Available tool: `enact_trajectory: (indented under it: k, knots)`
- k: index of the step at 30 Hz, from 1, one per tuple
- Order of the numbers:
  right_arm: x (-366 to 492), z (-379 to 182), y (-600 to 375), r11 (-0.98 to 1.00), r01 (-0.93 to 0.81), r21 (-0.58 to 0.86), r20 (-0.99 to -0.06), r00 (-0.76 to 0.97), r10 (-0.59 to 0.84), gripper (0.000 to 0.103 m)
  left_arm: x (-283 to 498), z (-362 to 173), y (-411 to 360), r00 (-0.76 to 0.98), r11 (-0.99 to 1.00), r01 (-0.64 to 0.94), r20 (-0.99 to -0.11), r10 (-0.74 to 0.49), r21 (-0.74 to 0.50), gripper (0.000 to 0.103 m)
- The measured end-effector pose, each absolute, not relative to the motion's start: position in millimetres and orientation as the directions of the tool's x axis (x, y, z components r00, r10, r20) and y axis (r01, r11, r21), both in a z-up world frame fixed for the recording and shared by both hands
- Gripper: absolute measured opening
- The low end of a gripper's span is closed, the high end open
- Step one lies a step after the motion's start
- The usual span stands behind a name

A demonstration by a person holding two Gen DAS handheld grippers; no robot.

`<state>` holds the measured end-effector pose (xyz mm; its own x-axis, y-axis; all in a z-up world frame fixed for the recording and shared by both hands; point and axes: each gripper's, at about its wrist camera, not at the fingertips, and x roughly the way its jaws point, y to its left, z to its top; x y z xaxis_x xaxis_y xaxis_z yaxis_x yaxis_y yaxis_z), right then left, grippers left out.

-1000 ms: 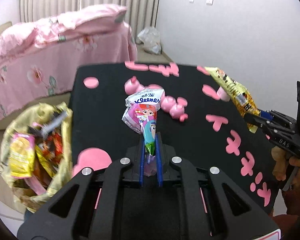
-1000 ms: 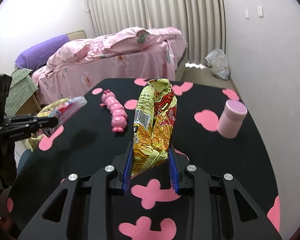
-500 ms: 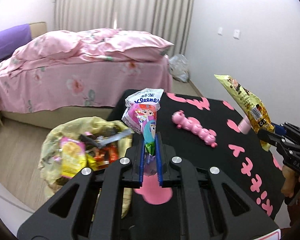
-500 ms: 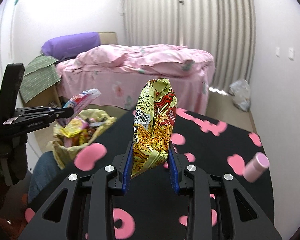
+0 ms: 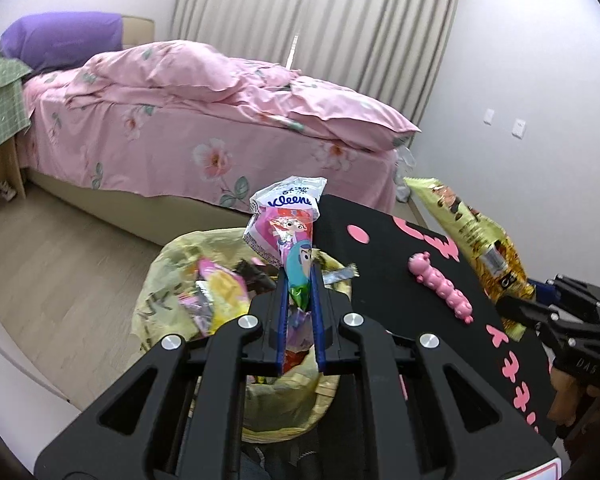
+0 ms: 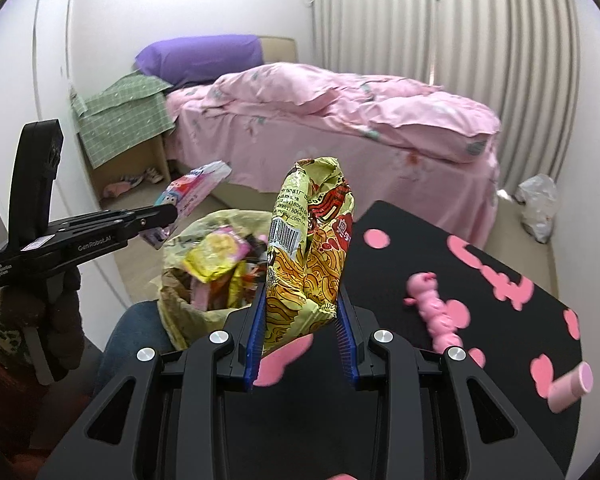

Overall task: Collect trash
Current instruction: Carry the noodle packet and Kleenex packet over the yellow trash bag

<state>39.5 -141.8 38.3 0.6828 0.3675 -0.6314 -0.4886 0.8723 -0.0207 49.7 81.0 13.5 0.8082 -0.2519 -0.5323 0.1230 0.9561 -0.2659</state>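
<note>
My left hand-held gripper (image 5: 299,312) is clamped on the narrow end of a tissue packet (image 5: 288,224) printed with cartoon figures; the packet sticks up above a yellow trash bag (image 5: 168,276) stuffed with wrappers, which sits just beside the black bench (image 5: 384,248) with pink shapes. My right hand-held gripper (image 6: 302,316) is clamped on a crumpled yellow noodle wrapper (image 6: 310,240), held upright near the bag's open mouth. On the bench I see a pink caterpillar toy (image 6: 436,308) and a pink cylinder (image 6: 572,386) lying near the edge. A pink bed (image 5: 204,132) stands behind.
</note>
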Motion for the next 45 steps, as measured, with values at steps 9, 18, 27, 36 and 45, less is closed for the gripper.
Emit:
enact_trajectory:
  k: [9,18,27,36,45]
  knots:
    - [90,8,-99,0.835,-0.546,0.065,-0.705,0.568,0.426,0.030,58,-9,110,0.806,0.946,0.026,-0.553,-0.211,-0.324,0.009]
    - [175,-72,-52,0.810,-0.564,0.160,-0.840,0.354,0.412,0.030,89,-55,116,0.743,0.946,-0.051,-0.645,-0.178,-0.320,0.009]
    - [205,-95,-29,0.774,-0.614,0.155,-0.870,0.287,0.402,0.030,125,-91,112,0.690,0.934,-0.076,-0.695,-0.203,-0.348,0.009]
    - [193,-91,-42,0.741,-0.636,0.214,-0.847,0.258,0.465,0.030,130,-97,114,0.668,0.923,-0.101,-0.713,-0.213,-0.370,0.009]
    - [189,-88,-36,0.734,-0.647,0.208,-0.820,0.293,0.491,0.030,119,-90,117,0.668,0.925,-0.103,-0.714,-0.209,-0.366,0.009]
